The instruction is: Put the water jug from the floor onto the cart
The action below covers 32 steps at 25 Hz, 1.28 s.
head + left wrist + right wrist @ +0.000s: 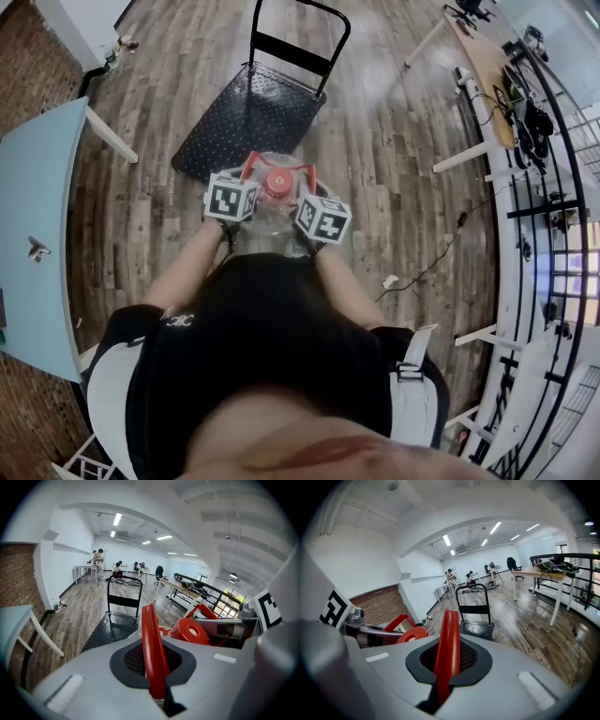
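The clear water jug (272, 214) with a red cap (277, 183) is right in front of me, just short of the near edge of the black cart (246, 117). Whether it touches the floor I cannot tell. My left gripper (242, 183) is shut on the left side of the jug's red handle (152, 639). My right gripper (309, 192) is shut on the handle's right side (447, 644). In both gripper views the red strip runs between the pressed jaws. The cap (190, 631) and the cart (476, 623) show beyond them.
A light blue table (37, 234) stands at the left. A wooden desk (483, 56) with white legs and a black railing (553, 187) line the right side. A cable (441, 253) lies on the wood floor to the right. The cart's upright push handle (300, 42) is at its far end.
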Tool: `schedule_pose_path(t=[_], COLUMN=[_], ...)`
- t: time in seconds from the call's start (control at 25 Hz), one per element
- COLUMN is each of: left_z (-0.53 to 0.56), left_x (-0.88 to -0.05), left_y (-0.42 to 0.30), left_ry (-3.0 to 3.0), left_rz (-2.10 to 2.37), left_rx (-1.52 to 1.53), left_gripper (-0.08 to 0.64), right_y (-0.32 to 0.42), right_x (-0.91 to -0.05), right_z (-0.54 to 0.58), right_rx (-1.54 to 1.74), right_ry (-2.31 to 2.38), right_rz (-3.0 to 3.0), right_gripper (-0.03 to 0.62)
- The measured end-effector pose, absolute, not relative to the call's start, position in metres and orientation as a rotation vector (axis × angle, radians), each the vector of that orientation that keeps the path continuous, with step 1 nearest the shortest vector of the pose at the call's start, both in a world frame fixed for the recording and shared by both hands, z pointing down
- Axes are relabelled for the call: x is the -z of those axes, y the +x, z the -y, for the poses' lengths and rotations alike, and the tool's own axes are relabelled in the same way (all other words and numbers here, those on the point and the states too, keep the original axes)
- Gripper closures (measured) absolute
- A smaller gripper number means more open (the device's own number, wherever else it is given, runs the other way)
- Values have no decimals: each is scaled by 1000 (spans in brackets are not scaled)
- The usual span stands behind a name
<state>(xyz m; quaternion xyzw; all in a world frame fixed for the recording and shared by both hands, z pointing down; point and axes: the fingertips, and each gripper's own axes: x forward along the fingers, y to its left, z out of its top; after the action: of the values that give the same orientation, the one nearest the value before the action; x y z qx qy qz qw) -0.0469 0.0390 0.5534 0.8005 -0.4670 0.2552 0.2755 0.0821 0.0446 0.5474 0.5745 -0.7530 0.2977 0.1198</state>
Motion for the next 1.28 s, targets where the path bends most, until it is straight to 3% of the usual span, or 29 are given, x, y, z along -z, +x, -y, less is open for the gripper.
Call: schedule_pose_path(t=[0.68, 1.28], left_z=[67, 113], left_x=[-551, -575], left_y=[57, 60], left_ry=[2066, 2007], left_rz=[1405, 1476], left_rx=[-682, -777], left_gripper=[558, 557], right_y=[188, 190], right_x=[-538, -569], right_z=[75, 130], right_rx=[-823, -879], right_ry=[1535, 1430], right_rz=[2288, 2281], right_gripper=[571, 571])
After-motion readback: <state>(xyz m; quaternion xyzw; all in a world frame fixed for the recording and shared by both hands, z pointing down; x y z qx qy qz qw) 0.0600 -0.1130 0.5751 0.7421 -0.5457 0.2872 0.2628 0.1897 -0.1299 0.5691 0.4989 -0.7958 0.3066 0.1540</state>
